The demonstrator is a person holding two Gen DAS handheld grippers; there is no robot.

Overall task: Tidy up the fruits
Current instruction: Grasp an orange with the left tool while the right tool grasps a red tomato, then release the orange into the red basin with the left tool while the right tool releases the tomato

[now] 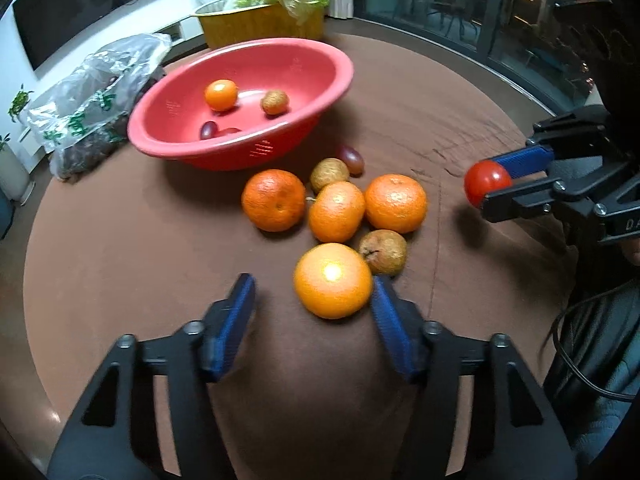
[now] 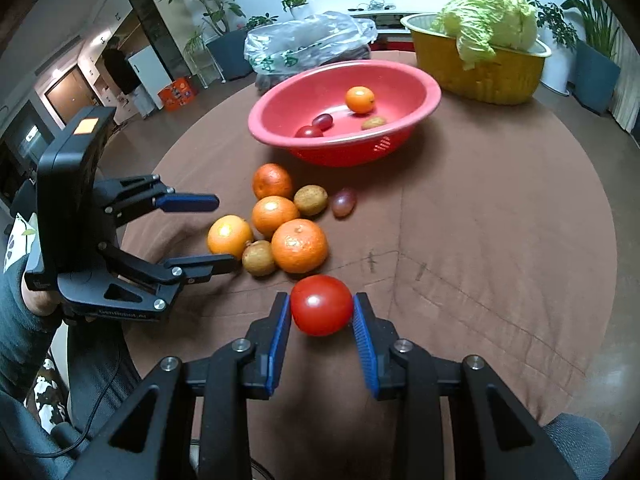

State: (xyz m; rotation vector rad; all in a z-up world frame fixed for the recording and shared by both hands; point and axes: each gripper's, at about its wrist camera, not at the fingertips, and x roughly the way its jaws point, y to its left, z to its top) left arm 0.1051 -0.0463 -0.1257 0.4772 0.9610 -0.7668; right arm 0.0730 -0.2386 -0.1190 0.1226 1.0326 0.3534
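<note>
Right gripper clamped on a red tomato, blue pads pressed to both its sides, held above the brown tablecloth. Left gripper spread apart around the nearest orange: one pad touching its side, the other well clear (no squeeze visible). Beyond that orange, a loose cluster on the cloth: three more oranges, two small brown fruits tucked among them, one purple grape at the far edge. Farther back, a red bowl with one small orange, one brown fruit and two dark red fruits inside. Behind it, a yellow tub with a cabbage, beside a plastic bag.
</note>
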